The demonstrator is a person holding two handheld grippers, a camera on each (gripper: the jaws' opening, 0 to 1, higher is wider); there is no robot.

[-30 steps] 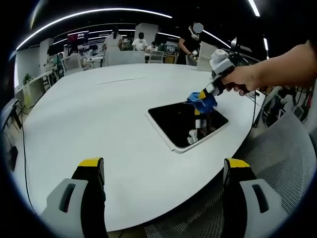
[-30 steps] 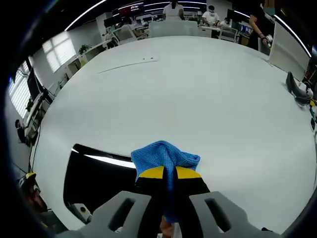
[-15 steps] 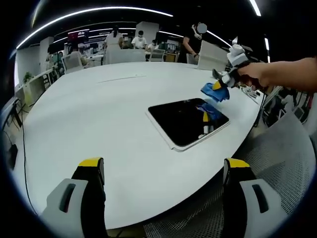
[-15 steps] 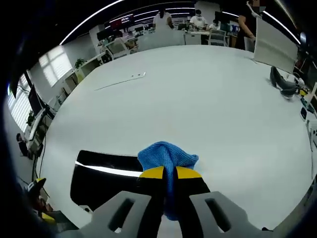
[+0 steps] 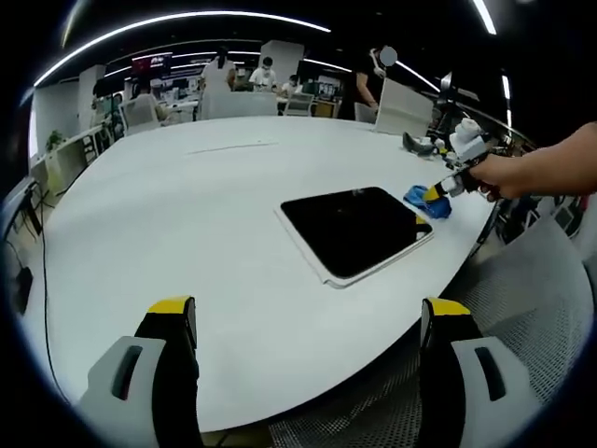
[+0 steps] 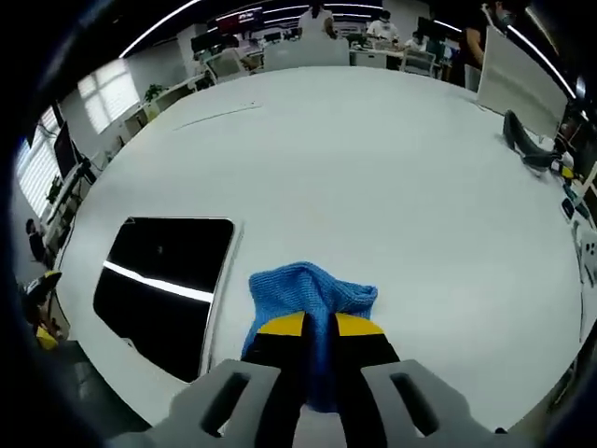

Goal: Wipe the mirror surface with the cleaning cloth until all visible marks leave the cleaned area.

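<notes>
Cloth clamped in your right tool, off the mirror

The mirror (image 6: 163,280) lies flat on the tabletop (image 6: 392,177), just left of your right tool (image 6: 321,327), which pinches the blue cloth (image 6: 312,289); judge a leftward sweep next. Your left tool (image 5: 303,322) hangs open, well short of the mirror.

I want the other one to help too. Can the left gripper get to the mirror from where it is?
Probably yes. The left gripper is open and holds nothing, and only bare white table lies between it and the mirror. The right gripper with the blue cloth sits off the mirror's far edge.
</notes>
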